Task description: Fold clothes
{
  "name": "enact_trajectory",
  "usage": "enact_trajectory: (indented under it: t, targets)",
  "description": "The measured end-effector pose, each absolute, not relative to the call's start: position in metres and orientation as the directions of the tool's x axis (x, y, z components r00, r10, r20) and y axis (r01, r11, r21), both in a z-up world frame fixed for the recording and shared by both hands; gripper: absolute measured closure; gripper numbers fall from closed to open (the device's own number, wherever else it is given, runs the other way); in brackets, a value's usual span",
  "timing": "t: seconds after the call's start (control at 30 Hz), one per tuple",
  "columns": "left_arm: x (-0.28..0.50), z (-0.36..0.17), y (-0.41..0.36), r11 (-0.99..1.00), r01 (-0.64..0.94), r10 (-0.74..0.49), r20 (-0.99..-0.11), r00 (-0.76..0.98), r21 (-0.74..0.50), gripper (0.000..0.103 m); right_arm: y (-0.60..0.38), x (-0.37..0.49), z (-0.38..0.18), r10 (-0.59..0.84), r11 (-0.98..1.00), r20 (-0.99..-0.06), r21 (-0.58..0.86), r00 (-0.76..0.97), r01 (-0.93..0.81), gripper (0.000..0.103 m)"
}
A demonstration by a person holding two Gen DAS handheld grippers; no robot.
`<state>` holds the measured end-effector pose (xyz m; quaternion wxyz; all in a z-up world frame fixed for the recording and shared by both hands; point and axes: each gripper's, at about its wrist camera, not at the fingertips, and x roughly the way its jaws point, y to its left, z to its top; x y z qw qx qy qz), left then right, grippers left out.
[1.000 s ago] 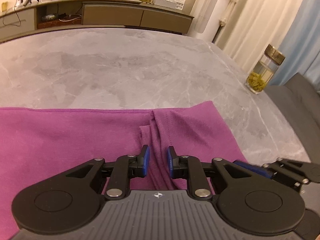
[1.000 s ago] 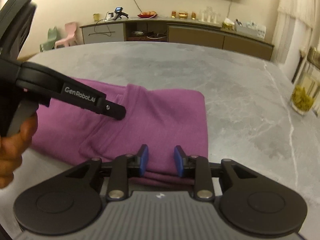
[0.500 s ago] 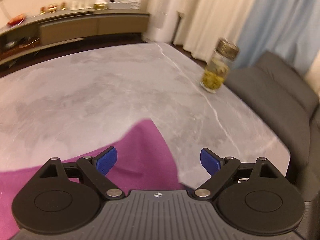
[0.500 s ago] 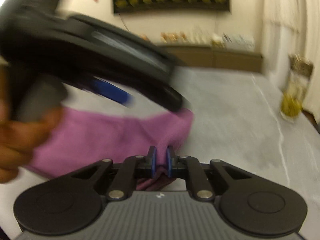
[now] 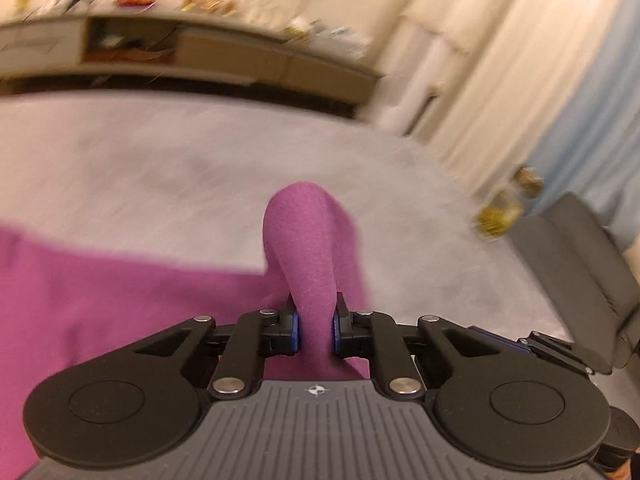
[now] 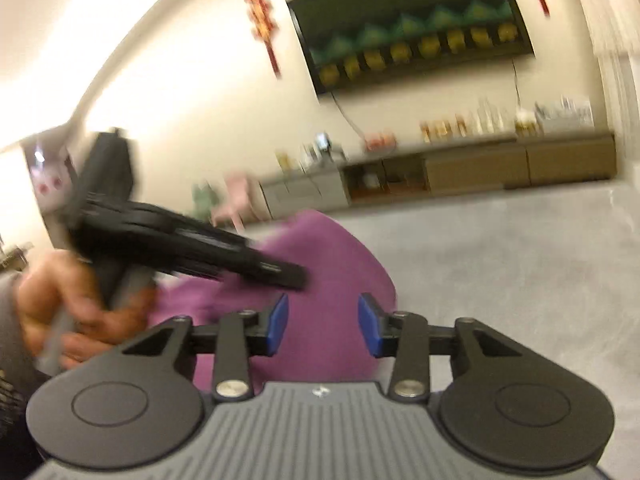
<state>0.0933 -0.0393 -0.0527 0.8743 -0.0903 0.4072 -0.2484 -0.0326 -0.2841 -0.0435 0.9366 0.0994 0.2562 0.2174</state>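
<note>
A purple garment (image 5: 304, 248) lies on the grey marble table (image 5: 160, 168). A raised fold of it stands pinched between the blue pads of my left gripper (image 5: 315, 330), whose jaws are closing on it. In the right wrist view the garment (image 6: 340, 264) bulges up behind my right gripper (image 6: 323, 324). Its jaws are opening, the pads stand apart and do not press the cloth. The left gripper (image 6: 240, 258) shows there as a blurred black tool in a person's hand (image 6: 60, 304), its tip over the cloth.
A glass jar (image 5: 504, 208) with yellow contents stands near the table's right edge, beside a grey seat (image 5: 580, 272). A long sideboard (image 6: 480, 164) with small items runs along the far wall under a dark screen (image 6: 412, 28). Curtains hang at the right.
My left gripper, wide open half a second ago, has shut on a lifted fold of the purple cloth. My right gripper, then pinching the cloth's edge, has parted its jaws and tilted upward.
</note>
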Motion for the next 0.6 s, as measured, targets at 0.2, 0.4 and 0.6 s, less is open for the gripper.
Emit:
enact_trajectory:
  t: [0.2,0.4,0.6]
  targets:
    - [0.095,-0.09,-0.006,0.884,0.267,-0.467,-0.695,0.546,-0.385,0.081,-0.225,-0.005,-0.082,0.378,0.908,-0.65,0.123,0.659,-0.4,0.083]
    - [0.097,-0.101,0.015,0.863,0.268,-0.499,-0.638,0.586,-0.428,0.065,-0.21,-0.002,-0.063,0.37,0.912,-0.612,0.096,0.699,-0.399,0.081]
    - [0.104,-0.1,0.016,0.873,0.263,-0.481,-0.637,0.602,-0.41,0.064,-0.196,0.043,-0.08,0.239,0.959,-0.693,0.06,0.681,-0.276,0.081]
